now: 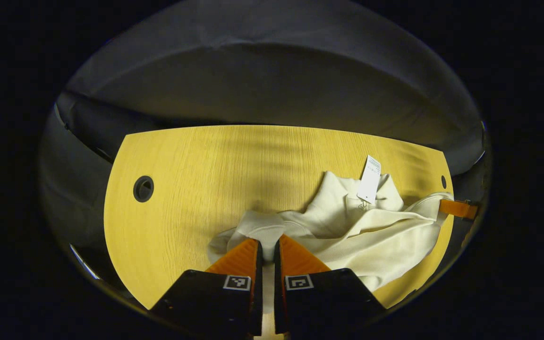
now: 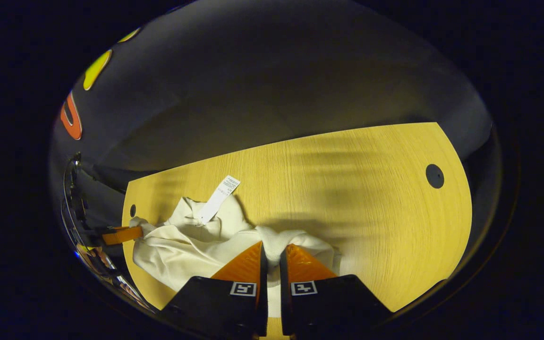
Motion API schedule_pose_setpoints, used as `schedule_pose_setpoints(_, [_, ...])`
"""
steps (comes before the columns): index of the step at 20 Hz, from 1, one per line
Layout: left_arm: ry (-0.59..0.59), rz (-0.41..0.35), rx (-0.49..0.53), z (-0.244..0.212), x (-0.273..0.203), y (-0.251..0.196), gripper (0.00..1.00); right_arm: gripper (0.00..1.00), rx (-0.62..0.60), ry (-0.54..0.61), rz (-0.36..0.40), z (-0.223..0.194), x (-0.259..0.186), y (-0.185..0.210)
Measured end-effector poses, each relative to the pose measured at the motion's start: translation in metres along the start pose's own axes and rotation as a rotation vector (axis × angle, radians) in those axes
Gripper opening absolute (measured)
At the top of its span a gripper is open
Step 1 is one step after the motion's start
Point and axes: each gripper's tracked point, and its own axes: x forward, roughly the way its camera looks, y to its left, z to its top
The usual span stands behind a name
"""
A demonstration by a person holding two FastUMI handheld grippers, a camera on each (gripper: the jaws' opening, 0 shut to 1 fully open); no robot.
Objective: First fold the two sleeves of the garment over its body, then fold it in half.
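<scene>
Cream knit garment (image 1: 347, 226), rumpled with a paper tag (image 1: 369, 179), lies on the wood-grain tabletop (image 1: 196, 165). Left hand-held gripper (image 1: 267, 248) and right hand-held gripper (image 2: 272, 252) each pinch a cloth fold between nearly closed fingers.

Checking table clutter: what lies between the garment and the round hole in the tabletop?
Only bare wood lies between the garment and the hole, in the right gripper view.

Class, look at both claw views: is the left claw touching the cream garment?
Touching. In the left gripper view, the left claw is shut on a cream garment fold; the right gripper view shows it at the garment's edge.
</scene>
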Motion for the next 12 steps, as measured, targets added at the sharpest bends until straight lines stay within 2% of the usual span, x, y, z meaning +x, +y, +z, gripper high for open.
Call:
schedule_pose_setpoints(3, [0.009,0.007,-0.002,-0.001,0.006,0.003,0.13,0.12,0.053,-0.011,-0.026,0.002,0.006,-0.006])
schedule_pose_setpoints(4, [0.018,0.008,0.002,-0.002,0.009,0.002,0.13,0.17,0.070,-0.010,-0.028,0.002,0.011,-0.005])
schedule_pose_setpoints(7, [0.016,0.011,-0.009,-0.002,0.013,0.003,0.14,0.17,0.076,-0.008,-0.048,0.000,0.019,-0.008])
schedule_pose_setpoints(8, [0.015,0.017,-0.014,-0.004,0.014,0.004,0.14,0.20,0.074,-0.014,-0.052,0.001,0.021,-0.007])
schedule_pose_setpoints(11, [0.009,0.043,-0.014,-0.004,0.012,0.007,0.22,0.19,0.049,-0.035,-0.046,0.004,0.016,-0.003])
schedule_pose_setpoints(12, [0.007,0.081,-0.005,-0.003,0.011,0.015,0.26,0.29,0.043,-0.042,-0.046,0.005,0.013,-0.003])
